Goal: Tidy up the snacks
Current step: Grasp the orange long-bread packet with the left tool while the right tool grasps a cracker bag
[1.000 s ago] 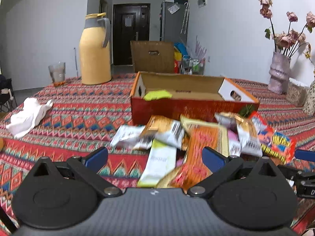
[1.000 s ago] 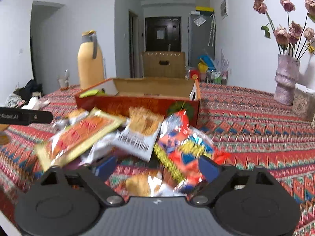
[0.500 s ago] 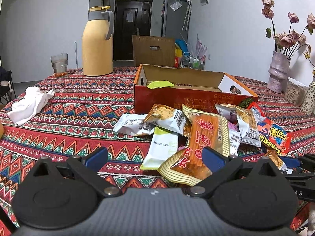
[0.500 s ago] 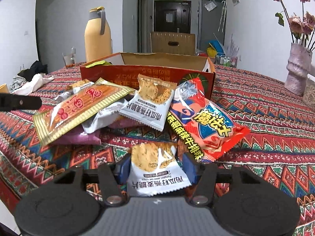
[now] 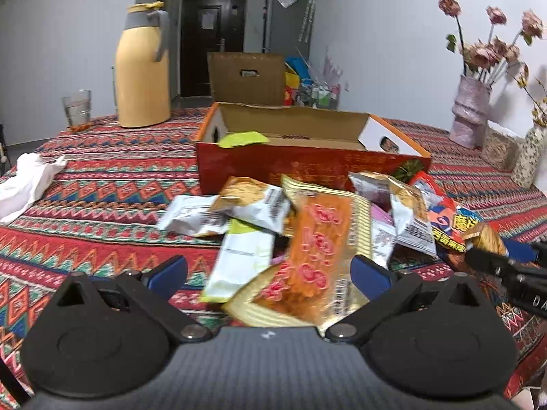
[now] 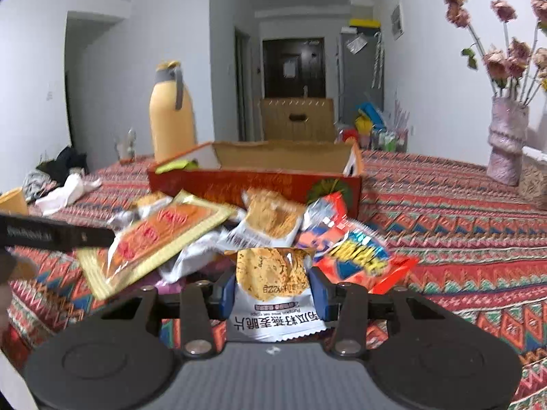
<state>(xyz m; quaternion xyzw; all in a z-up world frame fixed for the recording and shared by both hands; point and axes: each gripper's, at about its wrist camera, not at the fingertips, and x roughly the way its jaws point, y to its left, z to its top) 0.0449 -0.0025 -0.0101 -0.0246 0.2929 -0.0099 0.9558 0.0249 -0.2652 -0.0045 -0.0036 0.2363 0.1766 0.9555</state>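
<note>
Patterned tablecloth (image 6: 444, 205), snacks heaped before the red box (image 6: 256, 184) — and the right gripper (image 6: 275, 292), wide a second ago, is closing on a white cracker packet (image 6: 273, 294). Left gripper (image 5: 268, 273) hangs open over the orange packet (image 5: 318, 249) — first pick looks underway.

A: Where do the snack packets (image 5: 307, 232) lie?
B: In a loose pile just before the open red cardboard box (image 5: 307, 167). A long orange-and-gold packet (image 5: 318, 256) lies on top, a red bag (image 6: 355, 256) at the right.
A: And the box?
B: One yellow-green packet (image 5: 242, 138) inside.
</note>
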